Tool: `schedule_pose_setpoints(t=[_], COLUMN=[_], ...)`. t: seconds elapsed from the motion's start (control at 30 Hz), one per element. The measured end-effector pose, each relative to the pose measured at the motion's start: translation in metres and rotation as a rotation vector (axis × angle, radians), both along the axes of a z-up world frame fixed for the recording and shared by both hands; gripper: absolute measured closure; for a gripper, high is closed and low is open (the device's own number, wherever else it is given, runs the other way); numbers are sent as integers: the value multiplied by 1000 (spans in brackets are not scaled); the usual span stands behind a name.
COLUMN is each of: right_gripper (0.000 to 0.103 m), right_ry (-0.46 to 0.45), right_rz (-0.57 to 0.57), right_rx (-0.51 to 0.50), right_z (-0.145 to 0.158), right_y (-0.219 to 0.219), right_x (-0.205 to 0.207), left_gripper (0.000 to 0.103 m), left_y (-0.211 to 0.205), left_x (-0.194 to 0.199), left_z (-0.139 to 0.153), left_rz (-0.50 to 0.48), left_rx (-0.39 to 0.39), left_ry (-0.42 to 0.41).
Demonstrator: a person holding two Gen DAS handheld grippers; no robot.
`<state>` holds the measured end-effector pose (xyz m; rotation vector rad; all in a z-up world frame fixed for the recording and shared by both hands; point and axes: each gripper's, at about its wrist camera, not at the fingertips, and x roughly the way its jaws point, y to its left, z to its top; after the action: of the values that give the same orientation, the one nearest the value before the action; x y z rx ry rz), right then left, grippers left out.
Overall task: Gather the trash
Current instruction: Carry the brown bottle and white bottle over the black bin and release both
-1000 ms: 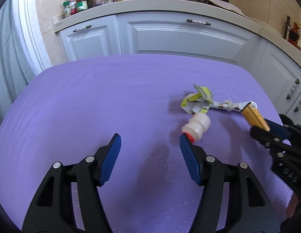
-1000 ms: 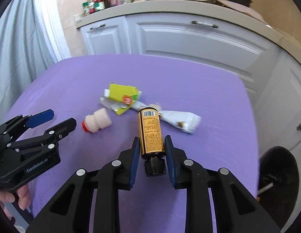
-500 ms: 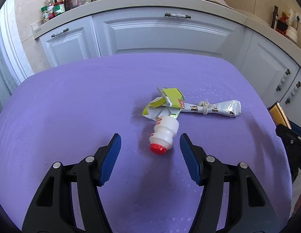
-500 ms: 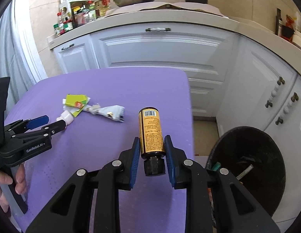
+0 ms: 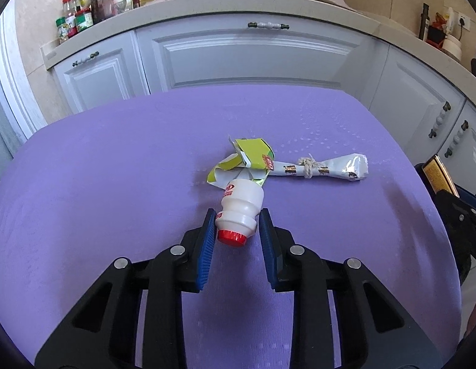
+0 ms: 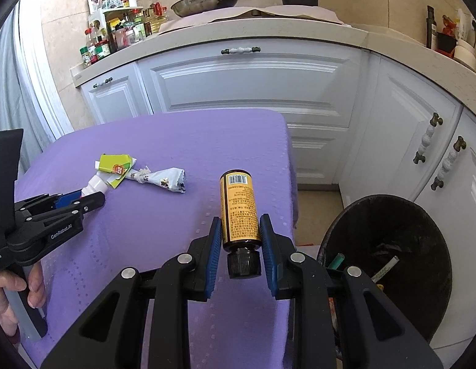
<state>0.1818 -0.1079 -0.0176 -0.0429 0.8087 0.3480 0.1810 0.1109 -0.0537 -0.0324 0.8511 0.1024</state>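
Purple cloth covers the surface (image 5: 115,160), and on it we have the small white bottle (image 5: 241,206) lying on its side with its red cap pointing back toward us, set between the jaws of the left gripper (image 5: 234,230). Those jaws sit close on either side of the bottle's waist; the left pad looks to touch it, but we cannot tell whether the right one has met it, so we judge the grip unfinished. To do this well we should close evenly on the ribbed waist rather than the tapering cap end, where the smooth plastic could squirt forward out of the jaws. Just beyond the jaw tips lies the torn green carton (image 5: 250,160), touching the bottle's far end, with the tied paper wrapper (image 5: 320,169) to its right; lifting straight up should keep both from dragging along. Meanwhile the right gripper (image 6: 241,240) is clamped on the amber bottle (image 6: 239,206), held clear of the surface, with the black bin (image 6: 388,258) low to the right of its jaws. We should carry it over the rim before releasing.
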Motion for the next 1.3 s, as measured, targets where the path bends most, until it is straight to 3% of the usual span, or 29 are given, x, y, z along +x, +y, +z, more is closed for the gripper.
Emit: schedule_pose_setpoints(t=[0.4,0.93,1.3], right_gripper=[77,77,77], right_ry=[-39,-94,-142], right_rz=[-66,-280,-401], right_rx=[-2,-43,-74], right_z=[8,24,29], right_y=[-22,-108,-155], right_x=[-15,-44,-55], left_gripper=[76,76,76], left_y=[-31,-146,-217], left_x=[-32,-24,-13], left_z=[30,41,42], left_rz=[-40,-249,-328], left_rx=[-15,-53,-33], left_ry=[-67,-95,-108])
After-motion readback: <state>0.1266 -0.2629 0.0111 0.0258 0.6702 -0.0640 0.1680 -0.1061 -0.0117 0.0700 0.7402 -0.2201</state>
